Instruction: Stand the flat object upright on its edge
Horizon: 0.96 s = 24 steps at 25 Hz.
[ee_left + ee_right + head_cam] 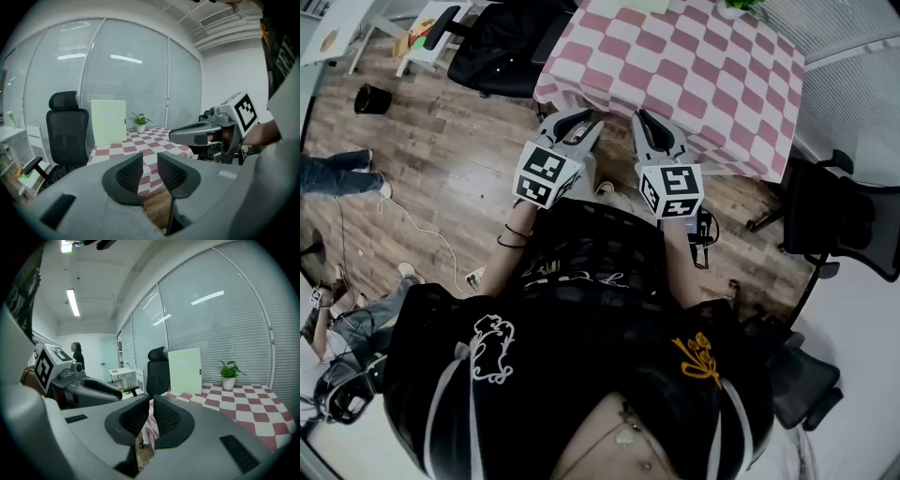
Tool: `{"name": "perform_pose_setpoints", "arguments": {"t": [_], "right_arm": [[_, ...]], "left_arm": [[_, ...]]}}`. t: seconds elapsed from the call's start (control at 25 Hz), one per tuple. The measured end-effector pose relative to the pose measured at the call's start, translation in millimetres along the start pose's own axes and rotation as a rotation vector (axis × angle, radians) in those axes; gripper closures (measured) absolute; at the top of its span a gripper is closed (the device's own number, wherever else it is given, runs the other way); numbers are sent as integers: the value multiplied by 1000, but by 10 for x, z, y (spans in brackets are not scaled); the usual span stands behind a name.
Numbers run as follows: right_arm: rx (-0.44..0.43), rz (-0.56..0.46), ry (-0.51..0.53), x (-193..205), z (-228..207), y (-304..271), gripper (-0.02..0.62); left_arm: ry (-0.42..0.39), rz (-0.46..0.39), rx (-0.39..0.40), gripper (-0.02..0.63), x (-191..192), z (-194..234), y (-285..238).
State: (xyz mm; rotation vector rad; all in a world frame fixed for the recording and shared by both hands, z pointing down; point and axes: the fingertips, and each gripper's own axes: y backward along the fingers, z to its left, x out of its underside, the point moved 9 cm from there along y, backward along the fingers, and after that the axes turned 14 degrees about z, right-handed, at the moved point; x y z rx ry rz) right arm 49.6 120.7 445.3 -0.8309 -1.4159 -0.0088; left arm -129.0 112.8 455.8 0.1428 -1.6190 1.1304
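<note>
A thin, pale green rectangular board (108, 122) is seen at the far end of the counter covered in a pink-and-white chequered cloth (694, 75). It is near the window blinds, with a small potted green plant (140, 123) just beside it. The board is already up on its lower edge. Whether it stands free or is propped against the blinds cannot be told.

The left tongs (150, 164) are drawn nearly together, with only a narrow slit between the ribbed pads and nothing in it. The right tongs (151, 411) are clenched, likewise on nothing. Both are held side by side at the near edge of the counter, well apart from the board.

The board is judged to be light and stiff, with smooth faces that could slip between the pads. Being tall on a narrow edge, it would probably be toppled by a slight knock. If it has to be handled again, it would best be pinched across its thickness, either at the middle of the top edge or by one pair of tongs on each side edge. Pressure should be kept moderate, as the sheet may dent or bow.
</note>
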Motion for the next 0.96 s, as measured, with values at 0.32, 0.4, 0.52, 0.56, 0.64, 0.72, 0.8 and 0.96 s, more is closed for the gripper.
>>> {"name": "perform_pose_setpoints", "arguments": {"t": [0.32, 0.4, 0.52, 0.56, 0.64, 0.72, 0.8, 0.96], "right_arm": [[-3, 1, 10, -19, 58, -20, 563], [-7, 3, 18, -30, 85, -36, 563], [-11, 6, 27, -39, 111, -50, 563], [-12, 8, 30, -40, 112, -52, 563], [-11, 14, 34, -41, 112, -55, 563], [-8, 18, 37, -39, 117, -44, 563], [-6, 20, 45, -41, 120, -32, 563], [-14, 18, 73, -83, 129, -76, 563]], "left_arm": [[-7, -12, 1, 500, 3, 0, 51], [-4, -16, -3, 500, 14, 15, 72], [-1, -19, -9, 500, 20, 32, 97], [0, -20, -11, 500, 19, 36, 101], [4, -22, -13, 500, 17, 42, 110], [7, -25, -15, 500, 22, 42, 128], [12, -32, -21, 500, 27, 38, 151], [28, -52, -49, 500, 38, 83, 199]]}}
